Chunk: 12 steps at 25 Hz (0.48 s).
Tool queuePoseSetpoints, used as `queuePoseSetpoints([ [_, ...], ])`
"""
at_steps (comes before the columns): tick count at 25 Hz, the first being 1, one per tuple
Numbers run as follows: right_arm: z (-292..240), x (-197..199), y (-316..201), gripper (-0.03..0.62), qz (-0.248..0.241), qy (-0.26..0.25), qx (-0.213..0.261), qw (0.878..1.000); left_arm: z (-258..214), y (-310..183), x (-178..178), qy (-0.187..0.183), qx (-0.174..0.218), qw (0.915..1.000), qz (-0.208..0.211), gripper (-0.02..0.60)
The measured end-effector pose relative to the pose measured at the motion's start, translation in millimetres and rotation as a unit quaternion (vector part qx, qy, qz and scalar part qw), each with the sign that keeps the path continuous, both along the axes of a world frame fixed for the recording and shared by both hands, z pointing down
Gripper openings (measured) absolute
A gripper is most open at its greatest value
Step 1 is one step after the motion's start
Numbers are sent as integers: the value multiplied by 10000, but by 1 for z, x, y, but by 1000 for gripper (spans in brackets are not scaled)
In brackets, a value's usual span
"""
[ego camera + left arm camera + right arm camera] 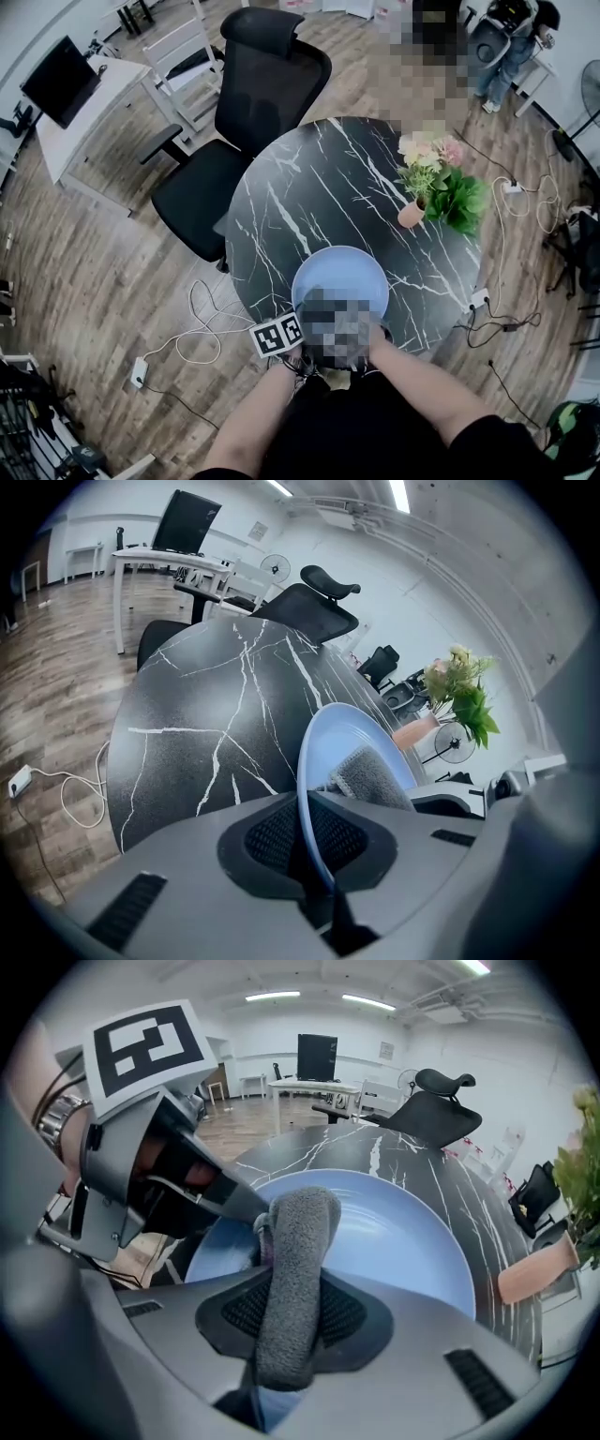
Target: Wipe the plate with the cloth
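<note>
A light blue plate (340, 277) sits at the near edge of the round black marble table (309, 187). My left gripper (314, 841) is shut on the plate's near rim (305, 761), which runs between its jaws. In the head view only its marker cube (278, 335) shows, beside a mosaic patch. My right gripper (291, 1316) is shut on a rolled grey cloth (295, 1260), whose free end rests on the plate (394, 1232) close to the left gripper (141, 1171). The left gripper view shows the cloth (370, 775) lying on the plate's face.
A pink pot of flowers and green leaves (427, 187) stands at the table's right. A black office chair (248, 103) is pushed up at the far side. A white desk with a monitor (80, 94) stands far left. Cables (202, 328) lie on the wooden floor.
</note>
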State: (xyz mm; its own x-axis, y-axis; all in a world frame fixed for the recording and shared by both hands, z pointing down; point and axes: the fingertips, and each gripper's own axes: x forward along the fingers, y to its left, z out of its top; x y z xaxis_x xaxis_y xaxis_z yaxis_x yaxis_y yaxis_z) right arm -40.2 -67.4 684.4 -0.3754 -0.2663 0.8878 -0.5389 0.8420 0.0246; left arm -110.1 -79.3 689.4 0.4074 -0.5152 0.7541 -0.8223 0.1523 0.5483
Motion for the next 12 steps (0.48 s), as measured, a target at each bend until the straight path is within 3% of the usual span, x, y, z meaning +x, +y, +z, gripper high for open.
queuePoseSetpoints([
  [12, 1, 64, -53, 114, 133, 859, 717, 9936, 0, 1, 0, -16, -15, 10000, 18, 41],
])
